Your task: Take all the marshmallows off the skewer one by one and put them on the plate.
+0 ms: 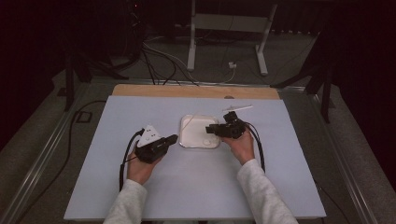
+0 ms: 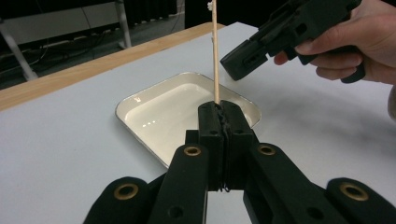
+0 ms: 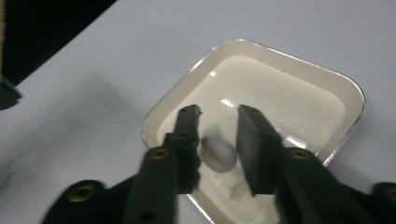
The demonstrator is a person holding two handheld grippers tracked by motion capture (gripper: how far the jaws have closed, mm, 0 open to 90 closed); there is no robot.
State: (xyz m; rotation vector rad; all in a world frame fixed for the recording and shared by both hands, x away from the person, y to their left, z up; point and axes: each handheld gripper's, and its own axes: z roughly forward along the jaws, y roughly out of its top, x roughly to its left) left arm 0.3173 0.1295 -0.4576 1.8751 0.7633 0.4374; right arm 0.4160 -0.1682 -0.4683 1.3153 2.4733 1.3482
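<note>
White lump in tray, skewer ready

White round lump lies on the floor of the shallow white tray, near the tray's corner closest to my right hand, mid-table on the pale blue mat. My right gripper hangs just over it, jaws parted and straddling it, pads not pressing. It looks soft, maybe a marshmallow; can't tell for sure. My left gripper is clenched on a thin wooden skewer, held about upright beside the tray's left edge.

Doing it well, my guess: lower the right jaws until the lump's middle sits between the pads, close gently so it isn't squashed, lift straight up clear of the rim. Keep the skewer steady and out of the right hand's path. Tray may slide if a jaw catches the rim.
</note>
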